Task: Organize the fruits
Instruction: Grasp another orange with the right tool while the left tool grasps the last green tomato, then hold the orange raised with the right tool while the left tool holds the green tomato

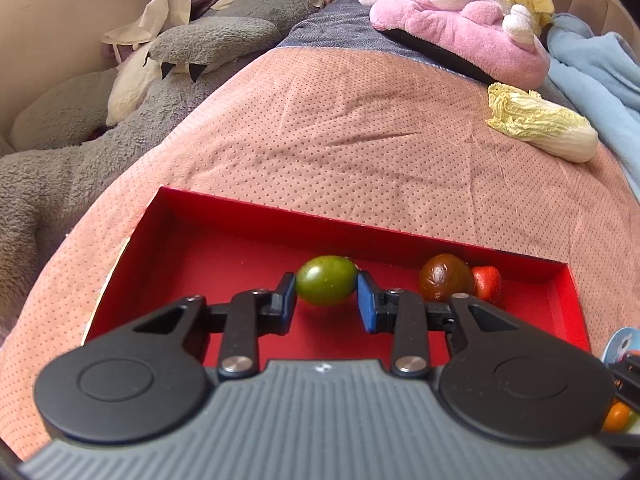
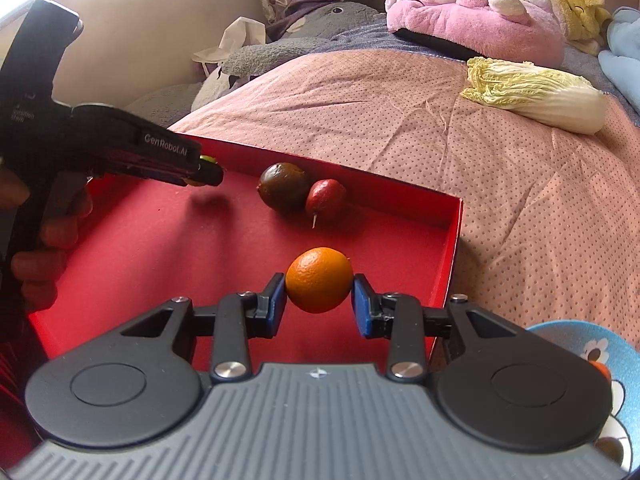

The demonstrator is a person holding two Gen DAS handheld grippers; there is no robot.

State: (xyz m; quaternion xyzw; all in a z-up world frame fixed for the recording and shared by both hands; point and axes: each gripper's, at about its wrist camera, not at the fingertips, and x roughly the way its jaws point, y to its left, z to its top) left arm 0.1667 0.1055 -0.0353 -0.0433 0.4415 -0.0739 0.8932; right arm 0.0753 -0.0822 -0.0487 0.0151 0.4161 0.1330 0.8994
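Nearest the lens in the left wrist view, the left gripper (image 1: 326, 298) is clenched on a green fruit (image 1: 326, 280), its blue pads pressing both sides, held just above the floor of the red tray (image 1: 280, 216) at mid-frame. Nearest the lens in the right wrist view, the right gripper (image 2: 319, 300) grips an orange (image 2: 319, 280) the same way, over the tray's lower right part. Both fruits are caught across their middle, probably so they cannot roll out.

A brown fruit (image 2: 282, 192) and a strawberry (image 2: 325, 199) lie touching each other against the tray's far wall, above centre in the right view; they look already sorted. The person's hand (image 2: 36, 252) holds the left tool at the left edge of that frame.

On the pink blanket (image 1: 340, 140), a cabbage (image 1: 548, 128) rests at the upper right, well apart from the tray. A patterned blue bowl (image 2: 576, 344) shows at the lower right, likely where the fruits come from. Both fruits seem ready to be set down.
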